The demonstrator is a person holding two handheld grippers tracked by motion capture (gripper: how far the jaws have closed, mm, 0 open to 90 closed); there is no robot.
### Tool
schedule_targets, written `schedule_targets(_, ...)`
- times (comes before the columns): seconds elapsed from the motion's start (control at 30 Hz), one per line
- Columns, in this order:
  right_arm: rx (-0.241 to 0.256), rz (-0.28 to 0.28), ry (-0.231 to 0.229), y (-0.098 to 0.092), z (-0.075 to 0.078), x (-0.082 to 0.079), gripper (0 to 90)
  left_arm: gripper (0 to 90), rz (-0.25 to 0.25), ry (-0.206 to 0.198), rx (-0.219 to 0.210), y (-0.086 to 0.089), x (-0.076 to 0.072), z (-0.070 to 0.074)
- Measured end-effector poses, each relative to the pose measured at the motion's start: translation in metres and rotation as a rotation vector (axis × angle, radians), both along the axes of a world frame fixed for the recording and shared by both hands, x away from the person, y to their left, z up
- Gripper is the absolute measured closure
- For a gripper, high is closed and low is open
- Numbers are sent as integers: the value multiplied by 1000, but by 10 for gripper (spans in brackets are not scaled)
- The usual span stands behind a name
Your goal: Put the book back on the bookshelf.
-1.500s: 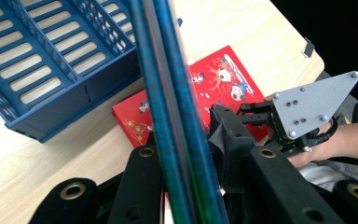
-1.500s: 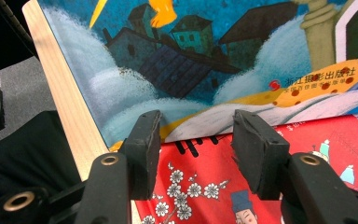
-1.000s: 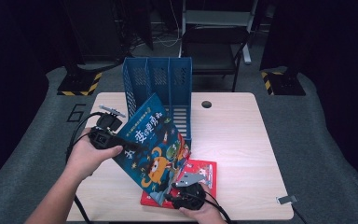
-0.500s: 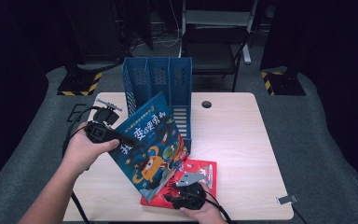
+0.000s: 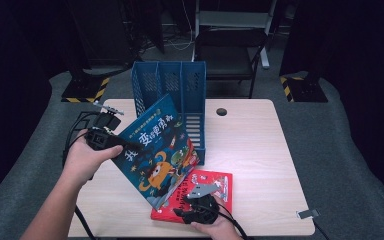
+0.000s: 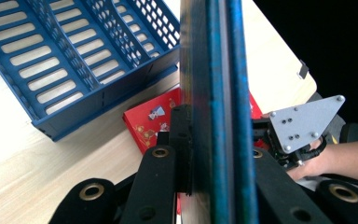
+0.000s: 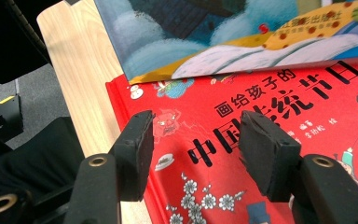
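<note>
Swinging my left gripper (image 5: 111, 141) up, jaws clamped on the blue book (image 5: 157, 150), it's risen off the red book (image 5: 215, 185) toward the file rack (image 5: 172, 82) ahead, while my right gripper (image 5: 192, 200) hovers spread over the red one.

Table (image 5: 250, 150) brightly lit, surroundings dark; near book edge (image 6: 214, 93) blurred.

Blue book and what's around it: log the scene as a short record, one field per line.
held book: blue book, tilted, lifted at one edge
holder: left tongs, shut on its edge
other book: red book, flat on the table, partly under the blue one
right tongs: open, over the red cover
rack: blue file rack, behind the books, slots empty
</note>
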State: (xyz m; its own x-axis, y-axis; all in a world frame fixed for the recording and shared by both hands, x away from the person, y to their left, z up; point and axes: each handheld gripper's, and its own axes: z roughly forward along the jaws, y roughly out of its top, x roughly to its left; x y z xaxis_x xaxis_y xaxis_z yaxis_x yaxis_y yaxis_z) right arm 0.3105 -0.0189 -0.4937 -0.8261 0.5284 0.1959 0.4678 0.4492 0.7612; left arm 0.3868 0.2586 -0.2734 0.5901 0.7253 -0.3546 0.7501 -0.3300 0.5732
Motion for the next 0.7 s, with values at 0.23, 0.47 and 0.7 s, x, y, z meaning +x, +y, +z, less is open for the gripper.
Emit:
schedule_targets(0.23, -8, 7, -22, 17, -1, 6, 447, 828, 12, -2, -15, -1, 1, 0)
schedule_targets(0.47, 8, -2, -26, 24, -2, 8, 430, 828, 5, -16, -41, -2, 1, 6)
schedule_targets(0.7, 30, -24, -9, 28, -3, 10, 422, 828, 10, -36, -62, -5, -1, 14)
